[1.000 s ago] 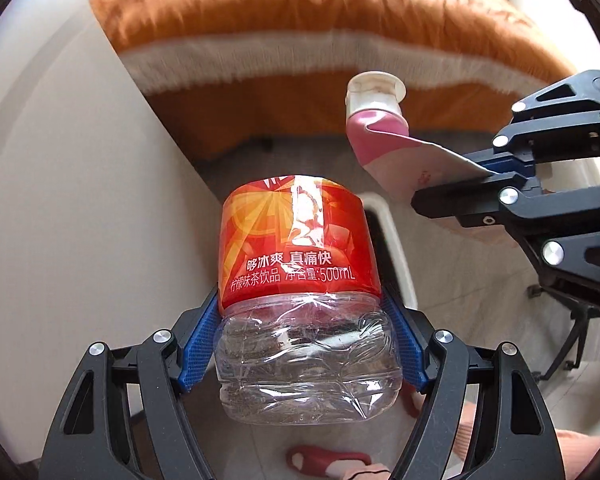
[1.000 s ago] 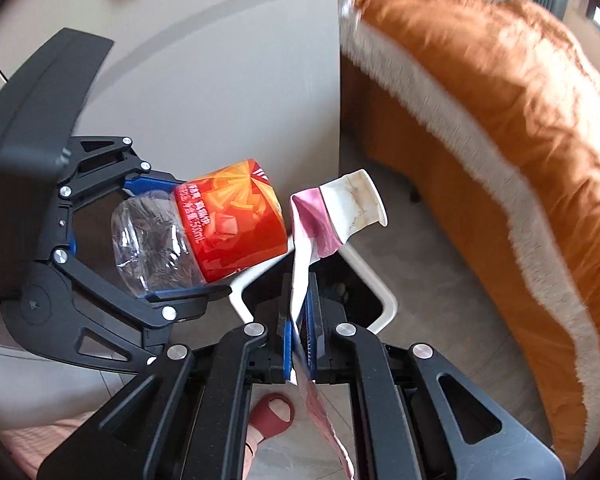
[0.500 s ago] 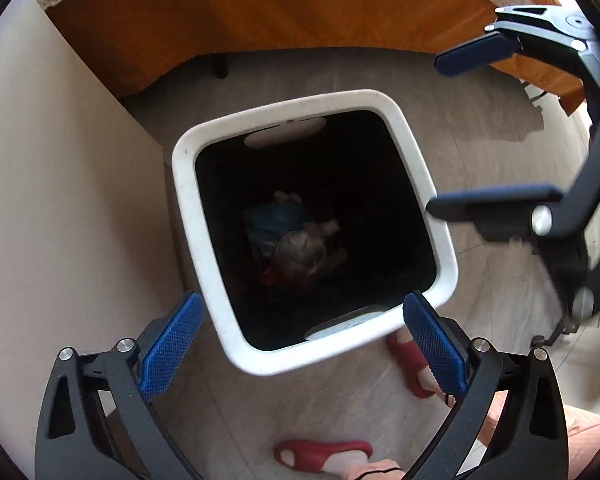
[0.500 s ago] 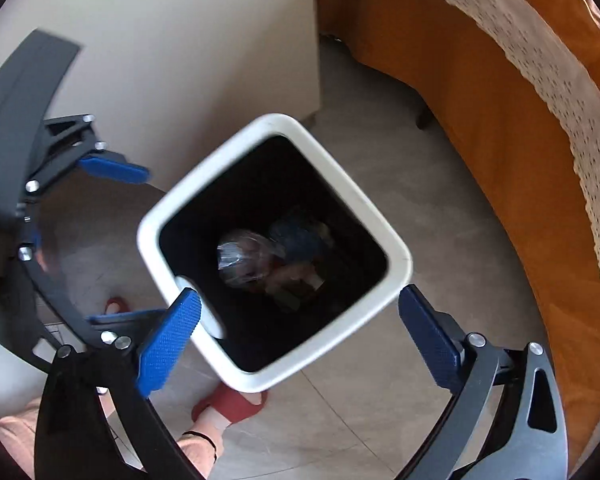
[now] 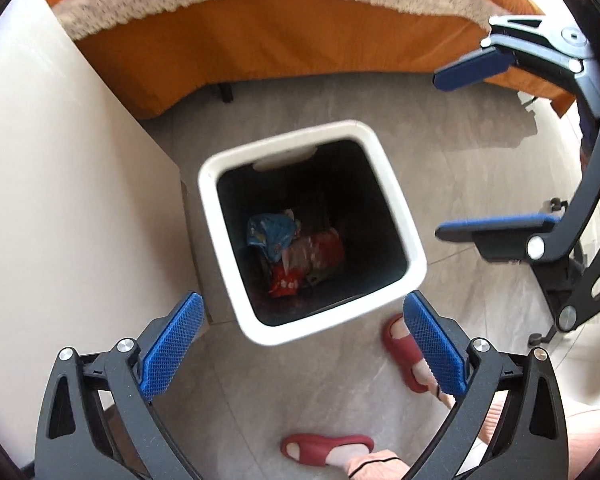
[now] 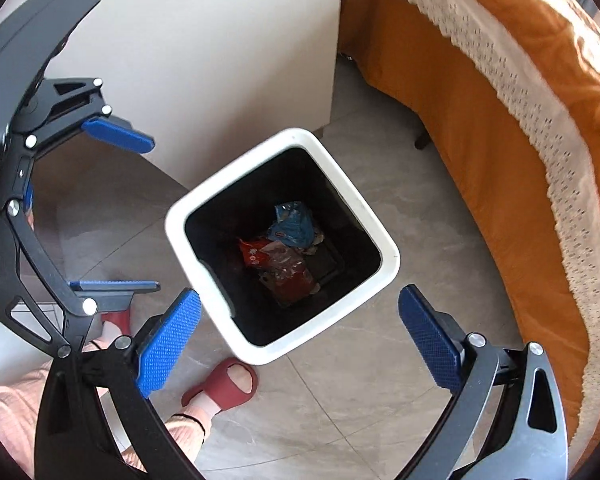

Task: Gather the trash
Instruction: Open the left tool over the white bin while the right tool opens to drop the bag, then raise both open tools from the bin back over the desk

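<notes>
While both claws gape empty, left claw (image 5: 300, 344), right claw (image 6: 300, 340), bin (image 5: 396, 200) trash (image 5: 296, 248) dim, indistinct.

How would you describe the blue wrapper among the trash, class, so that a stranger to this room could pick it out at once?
Start at the orange bed, then drop to the white-rimmed bin on the grey floor beside it. At the bottom of its dark inside lies a small heap of trash. The blue wrapper is the crumpled piece on the side of the heap nearer the bed, the only blue thing among red packets.
</notes>
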